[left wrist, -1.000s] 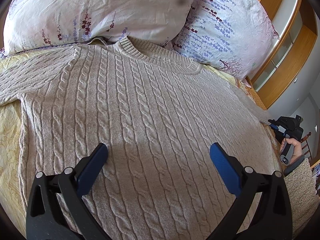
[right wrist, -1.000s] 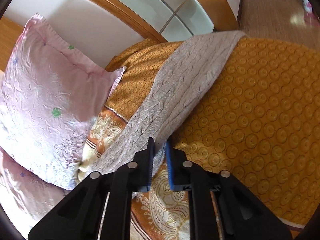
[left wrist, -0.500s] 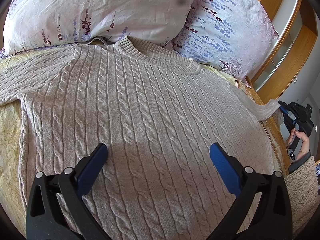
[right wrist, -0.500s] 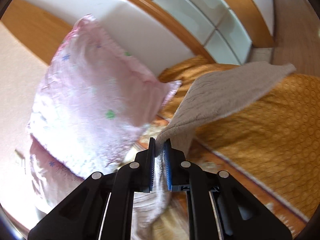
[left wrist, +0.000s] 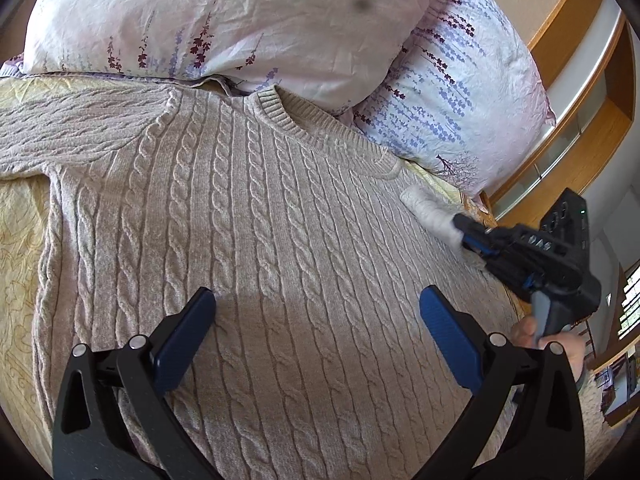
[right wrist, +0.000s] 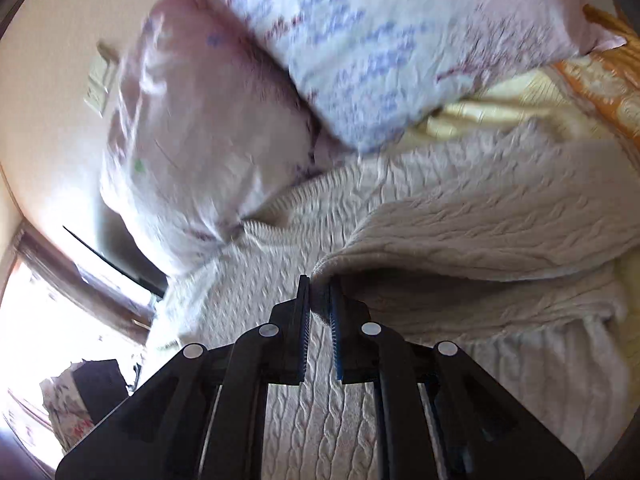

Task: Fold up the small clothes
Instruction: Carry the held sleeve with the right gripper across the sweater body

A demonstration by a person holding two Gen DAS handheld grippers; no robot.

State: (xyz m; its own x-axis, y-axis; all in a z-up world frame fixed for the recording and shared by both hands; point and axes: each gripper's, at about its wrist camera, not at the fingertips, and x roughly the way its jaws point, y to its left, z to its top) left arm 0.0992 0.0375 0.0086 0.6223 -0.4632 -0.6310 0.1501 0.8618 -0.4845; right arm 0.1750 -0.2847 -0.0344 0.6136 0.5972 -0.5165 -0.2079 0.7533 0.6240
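Note:
A beige cable-knit sweater (left wrist: 256, 232) lies flat on the bed, neck toward the pillows. My left gripper (left wrist: 316, 320) is open and empty, hovering over the sweater's lower body. My right gripper (right wrist: 319, 300) is shut on the sweater's right sleeve (right wrist: 480, 236) and holds it lifted over the sweater's body. In the left wrist view the right gripper (left wrist: 468, 236) comes in from the right with the sleeve cuff (left wrist: 428, 210) sticking out past its tips. The other sleeve (left wrist: 60, 132) lies spread to the left.
Two floral pillows (left wrist: 248, 20) (left wrist: 460, 92) sit at the head of the bed, just past the sweater's collar. A yellow patterned bedspread (left wrist: 20, 248) lies under the sweater. A wooden headboard shelf (left wrist: 580, 92) stands to the right.
My right gripper has swung the sleeve up from the bed's side and inward over the sweater's body. The left gripper has stayed still and open.

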